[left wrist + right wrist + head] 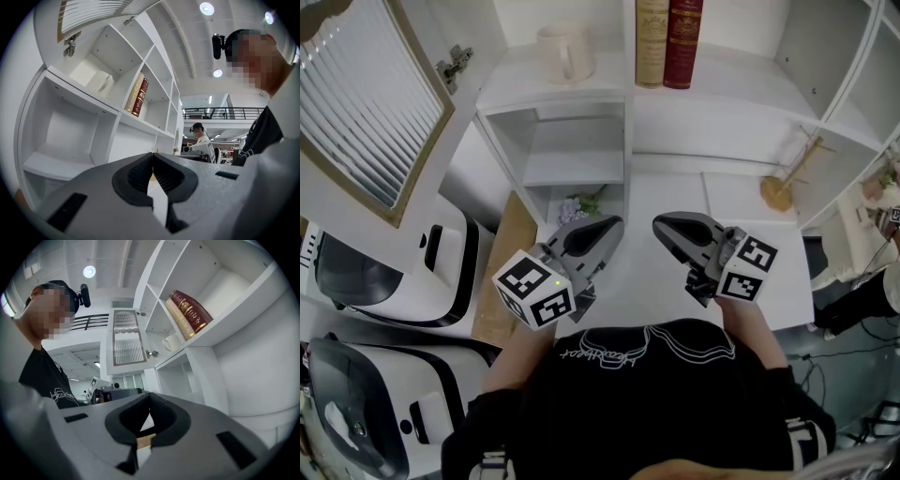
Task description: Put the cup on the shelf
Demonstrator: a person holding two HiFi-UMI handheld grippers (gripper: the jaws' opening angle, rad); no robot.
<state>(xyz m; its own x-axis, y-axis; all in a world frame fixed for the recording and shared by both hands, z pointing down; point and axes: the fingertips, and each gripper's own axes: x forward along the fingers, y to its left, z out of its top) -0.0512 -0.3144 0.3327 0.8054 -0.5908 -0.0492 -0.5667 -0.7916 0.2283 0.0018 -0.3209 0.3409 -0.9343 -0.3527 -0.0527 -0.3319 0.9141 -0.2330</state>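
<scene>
A cream cup stands upright on the white shelf, in the upper compartment left of two books. It shows small in the left gripper view as the cup and in the right gripper view as the cup. Both grippers hang level in front of my chest, well short of the shelf and apart from the cup. My left gripper is shut with nothing between its jaws; seen along its own jaws, the left gripper has its pads touching. My right gripper is likewise shut and empty, as the right gripper shows.
An open slatted cabinet door juts out at upper left. Below the cup's compartment are empty cubbies and a small flower sprig. A wooden stand sits at right. White machines line the left. Another person sits far behind.
</scene>
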